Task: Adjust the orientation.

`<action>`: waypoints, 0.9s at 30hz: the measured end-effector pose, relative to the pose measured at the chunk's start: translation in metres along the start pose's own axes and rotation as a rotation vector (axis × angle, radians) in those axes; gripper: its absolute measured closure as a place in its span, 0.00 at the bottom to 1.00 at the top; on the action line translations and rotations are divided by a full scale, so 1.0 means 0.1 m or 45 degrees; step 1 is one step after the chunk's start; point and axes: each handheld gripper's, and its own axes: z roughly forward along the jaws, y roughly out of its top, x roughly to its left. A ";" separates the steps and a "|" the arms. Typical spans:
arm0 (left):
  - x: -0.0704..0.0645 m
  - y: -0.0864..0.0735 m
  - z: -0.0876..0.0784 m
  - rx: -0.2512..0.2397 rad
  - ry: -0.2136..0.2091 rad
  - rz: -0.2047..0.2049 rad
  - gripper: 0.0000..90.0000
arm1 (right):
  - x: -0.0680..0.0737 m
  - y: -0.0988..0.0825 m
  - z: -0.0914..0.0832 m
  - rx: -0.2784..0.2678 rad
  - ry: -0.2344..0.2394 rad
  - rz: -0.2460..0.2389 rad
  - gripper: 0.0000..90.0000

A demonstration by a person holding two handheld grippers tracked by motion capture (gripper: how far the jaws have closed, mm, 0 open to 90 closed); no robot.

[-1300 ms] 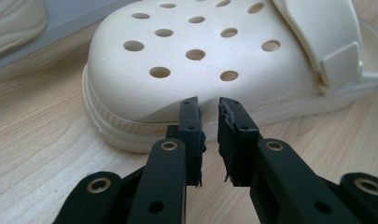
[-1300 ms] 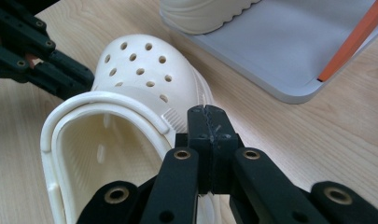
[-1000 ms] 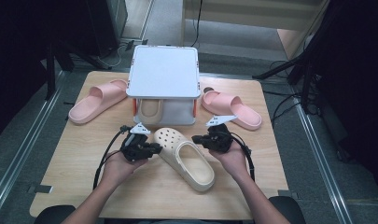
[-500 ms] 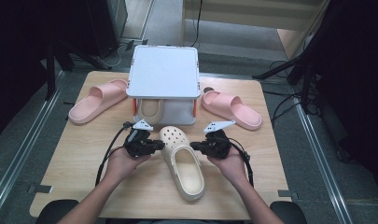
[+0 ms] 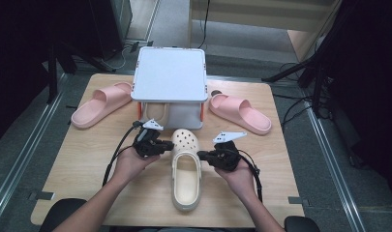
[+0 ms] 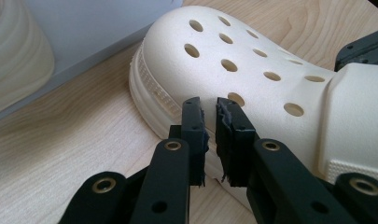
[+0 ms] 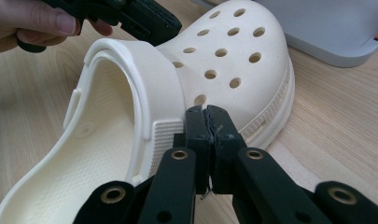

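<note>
A cream clog (image 5: 185,169) with holes in its toe lies on the wooden table (image 5: 87,159), toe toward the white box. My left gripper (image 5: 169,146) rests at the clog's left side near the toe. In the left gripper view its jaws (image 6: 208,103) have just been closing and stand a narrow slit apart, with nothing between them, tips against the clog (image 6: 252,60). My right gripper (image 5: 202,155) is at the clog's right side. In the right gripper view it (image 7: 206,112) is shut and empty, tips touching the clog (image 7: 224,51) by the strap pivot.
A white lidded box (image 5: 170,72) stands just beyond the clog's toe, with something cream (image 5: 157,113) under it. A pink slipper (image 5: 101,104) lies at its left and another (image 5: 239,112) at its right. Bare wood flanks both hands.
The clog has swung from a diagonal lie to straight, its heel now toward the front edge. Both hands shifted with it, the right one a little nearer the front.
</note>
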 end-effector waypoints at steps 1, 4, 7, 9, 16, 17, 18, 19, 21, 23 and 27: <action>0.00 0.00 0.00 0.000 0.000 0.000 0.90 | 0.00 0.00 0.00 0.000 0.000 0.000 0.99; 0.02 0.02 0.02 -0.002 -0.009 -0.001 0.90 | 0.00 -0.02 -0.01 -0.015 -0.006 0.011 0.97; 0.03 0.06 0.02 0.009 -0.017 0.003 0.88 | -0.01 -0.02 -0.03 -0.006 -0.014 0.007 0.95; 0.03 0.07 0.00 0.004 -0.032 -0.006 0.88 | 0.00 -0.02 -0.05 -0.010 -0.039 -0.007 0.95; -0.03 0.16 -0.11 -0.013 -0.084 0.020 0.88 | 0.06 0.00 -0.23 -0.088 -0.041 0.039 0.90; -0.04 0.18 -0.13 -0.001 -0.081 0.037 0.88 | 0.07 0.00 -0.25 -0.091 -0.039 0.037 0.89; -0.06 0.19 -0.15 0.002 -0.075 0.047 0.88 | 0.09 0.00 -0.28 -0.098 -0.030 0.039 0.89; -0.06 0.21 -0.17 -0.007 -0.076 0.050 0.88 | 0.12 0.00 -0.31 -0.106 -0.027 0.040 0.88; -0.05 0.24 -0.23 -0.019 -0.084 0.047 0.88 | 0.17 0.00 -0.35 -0.118 -0.027 0.042 0.85; -0.04 0.25 -0.28 -0.029 -0.083 0.043 0.88 | 0.21 -0.01 -0.39 -0.125 -0.028 0.040 0.82; 0.01 0.26 -0.39 -0.034 -0.068 0.038 0.88 | 0.28 -0.07 -0.42 -0.136 -0.029 0.064 0.75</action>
